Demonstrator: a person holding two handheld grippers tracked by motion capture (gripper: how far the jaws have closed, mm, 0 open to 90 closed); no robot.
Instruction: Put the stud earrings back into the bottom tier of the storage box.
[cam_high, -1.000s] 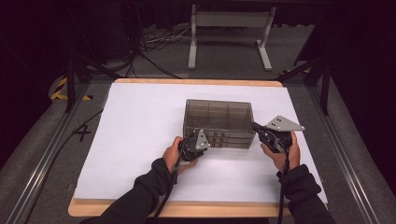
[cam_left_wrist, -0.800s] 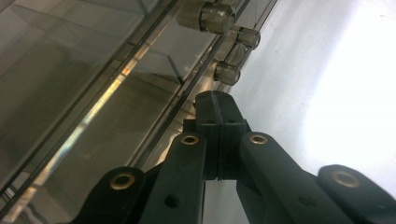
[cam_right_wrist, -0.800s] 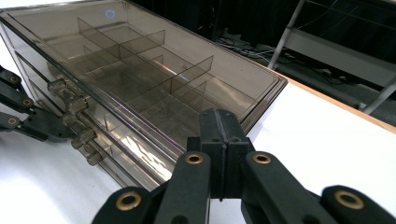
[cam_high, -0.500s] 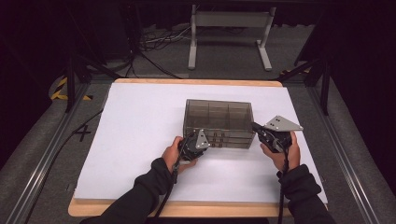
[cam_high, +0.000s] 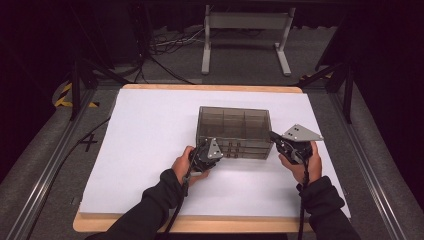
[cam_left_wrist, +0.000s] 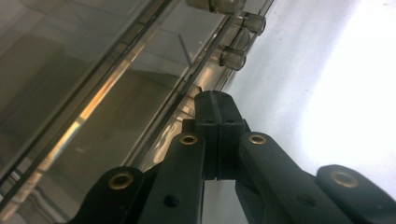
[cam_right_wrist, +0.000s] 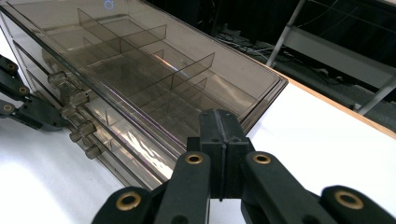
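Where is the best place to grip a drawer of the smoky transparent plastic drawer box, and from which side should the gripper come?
Probably one of the small round clear knobs on the front of the smoky transparent plastic drawer box. They stick out from the flat drawer fronts, so jaws can close around one. Come from the person's side, where the front faces, with the shut left gripper opened first; it is already beside that front.
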